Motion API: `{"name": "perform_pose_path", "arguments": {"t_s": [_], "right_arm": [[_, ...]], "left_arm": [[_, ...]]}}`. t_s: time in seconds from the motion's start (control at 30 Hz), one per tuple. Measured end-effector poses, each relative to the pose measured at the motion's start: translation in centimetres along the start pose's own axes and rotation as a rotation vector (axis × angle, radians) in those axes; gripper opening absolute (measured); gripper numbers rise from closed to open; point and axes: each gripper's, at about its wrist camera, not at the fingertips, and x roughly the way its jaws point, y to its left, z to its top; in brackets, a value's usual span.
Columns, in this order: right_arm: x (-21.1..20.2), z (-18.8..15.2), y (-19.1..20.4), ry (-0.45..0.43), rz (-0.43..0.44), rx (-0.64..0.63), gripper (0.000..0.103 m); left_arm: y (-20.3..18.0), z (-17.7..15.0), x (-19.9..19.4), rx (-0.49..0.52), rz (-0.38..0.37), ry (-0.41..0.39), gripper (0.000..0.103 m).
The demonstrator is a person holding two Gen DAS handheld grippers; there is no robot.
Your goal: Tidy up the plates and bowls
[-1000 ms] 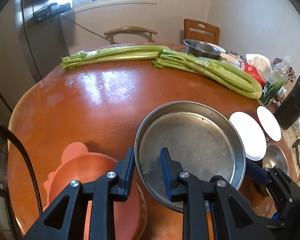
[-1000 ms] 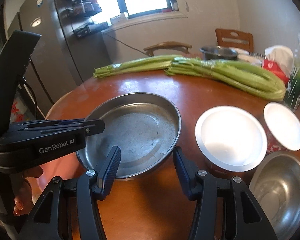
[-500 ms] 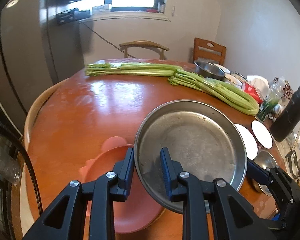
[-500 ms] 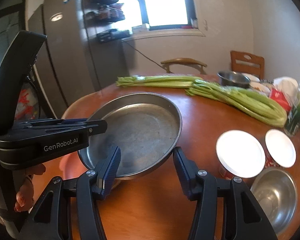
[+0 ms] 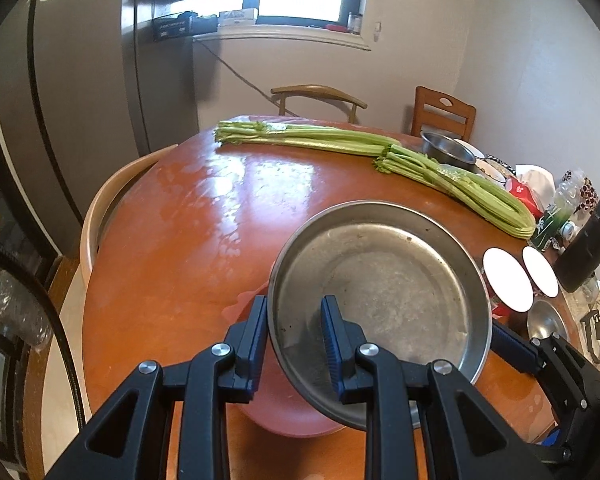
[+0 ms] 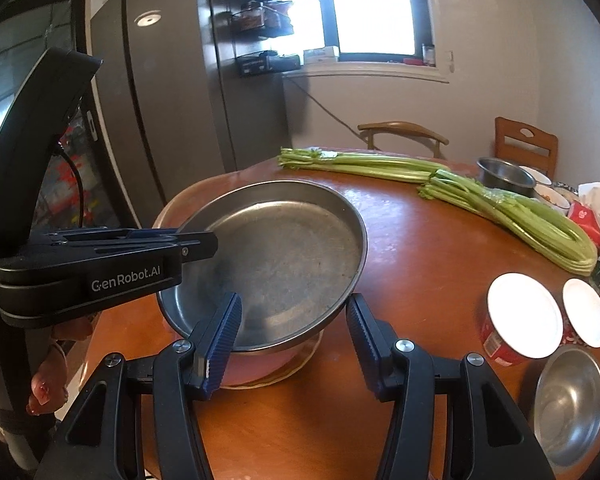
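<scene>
Steel pan up off the counter, pinched at one rim only, hanging over the pink plate.

Left hand-held gripper (image 5: 294, 334) is clamped narrow on the near rim of the steel pan (image 5: 380, 292), one pad inside the wall, one outside, w/ the pan tilted over the pink plate (image 5: 284, 412) near the counter's (image 5: 188, 248) front-left edge. Right hand-held gripper (image 6: 294, 340) stands part-open, pan rim btwn its pads but no pad visibly pressing, so not holding. Risk: a single-edge pinch on a wide pan lets it pivot, slip, and clang onto the plate. Right view alone shows the pan clear of the plate, a second flat rim under the pink one, plus the person's fingers (image 6: 46, 392). Left view alone shows the pad-on-rim grip.
</scene>
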Motion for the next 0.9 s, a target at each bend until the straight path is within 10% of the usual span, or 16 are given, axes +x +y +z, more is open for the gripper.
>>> {"name": "perform_pose_path", "arguments": {"t_s": [0.9], "right_arm": [[4.3,-2.7,1.4,0.107,0.034,-0.024,0.057]], "left_arm": [[2.7,-4.3,4.2,-0.064,0.035,0.069,0.026]]}}
